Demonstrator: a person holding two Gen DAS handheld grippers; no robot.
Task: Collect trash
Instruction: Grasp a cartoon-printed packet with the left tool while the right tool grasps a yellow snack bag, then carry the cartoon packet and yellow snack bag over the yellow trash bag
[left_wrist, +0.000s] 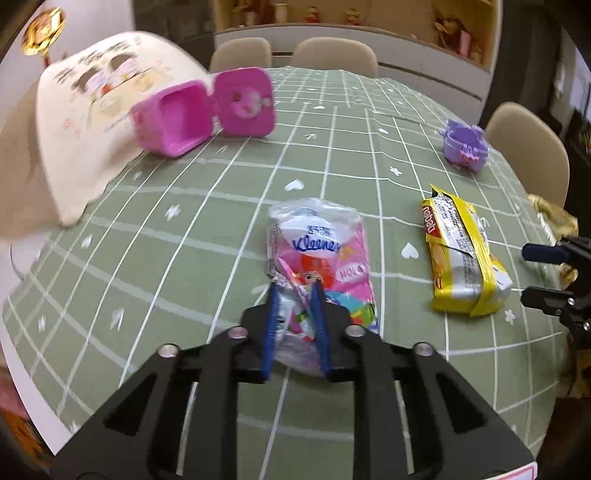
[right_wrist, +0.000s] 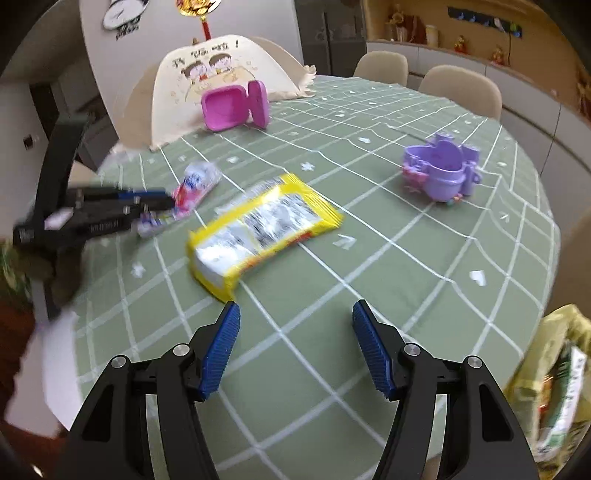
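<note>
My left gripper is shut on the near end of a pink Kleenex tissue pack lying on the green checked tablecloth. The right wrist view shows the same grip from the side, with the pack at the tip of the left gripper. A yellow snack wrapper lies to the right of the pack. My right gripper is open and empty, just short of the wrapper's near end. Its fingers show at the right edge of the left wrist view.
An open pink box stands at the far side in front of a cream mesh food cover. A purple toy container sits at the right. A yellow-green bag hangs at the table's right edge. Beige chairs ring the table.
</note>
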